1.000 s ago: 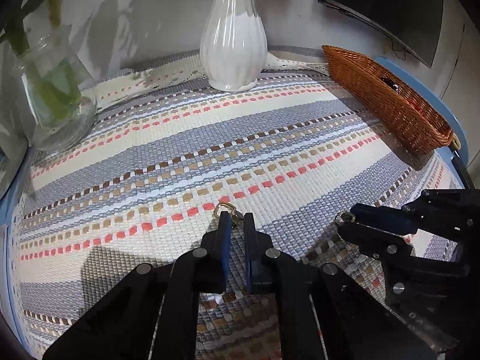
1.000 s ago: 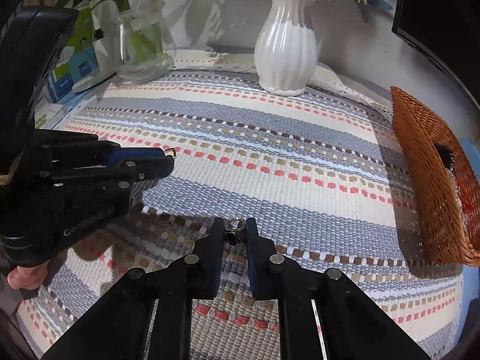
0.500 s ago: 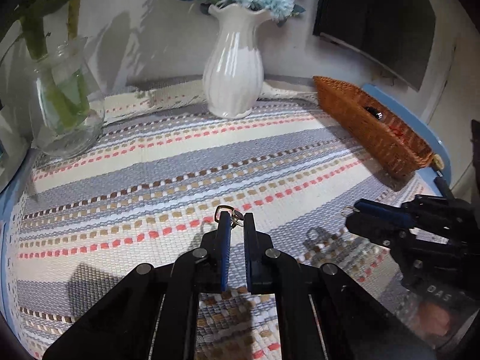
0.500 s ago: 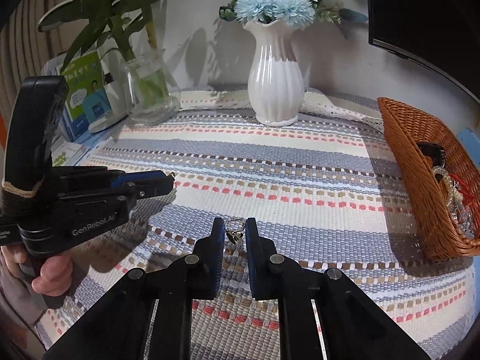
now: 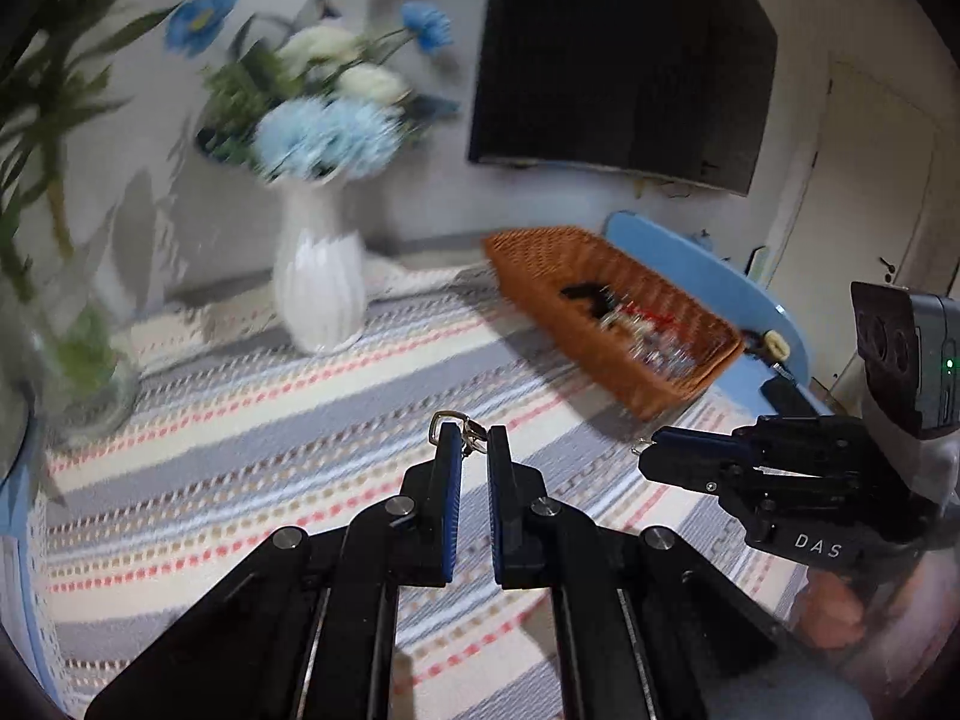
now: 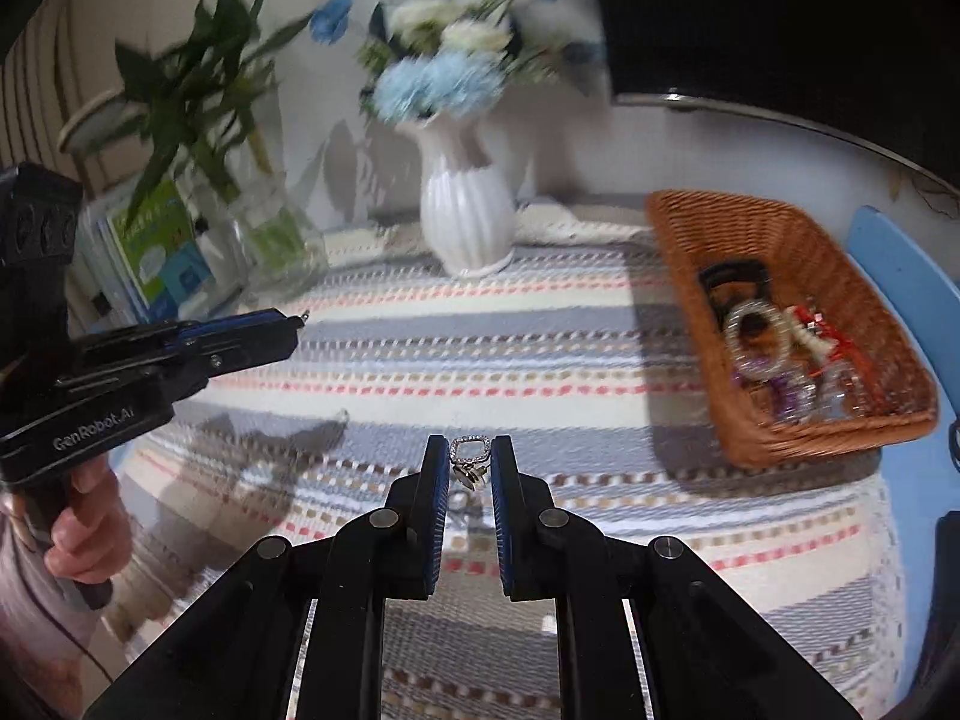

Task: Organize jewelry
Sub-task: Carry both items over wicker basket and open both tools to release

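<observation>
Two small pieces, one per gripper, both clear of the striped tabletop (image 6: 540, 372). Left gripper (image 5: 474, 438): clamped on a gold-toned earring (image 5: 447, 423), pinched at the tips so I can see it. Right gripper (image 6: 471, 450): closed on a sparkling earring (image 6: 471, 456), held likewise. Far right: wicker basket (image 6: 780, 450), already holding jewelry, likely destination.

A blue table (image 6: 900, 252) wears a striped woven cloth (image 6: 540, 348). On the cloth, a white vase (image 6: 465, 222) stands at the back; right of the vase, a wicker basket (image 6: 684, 276); left of it, a glass jar (image 6: 270, 228).
</observation>
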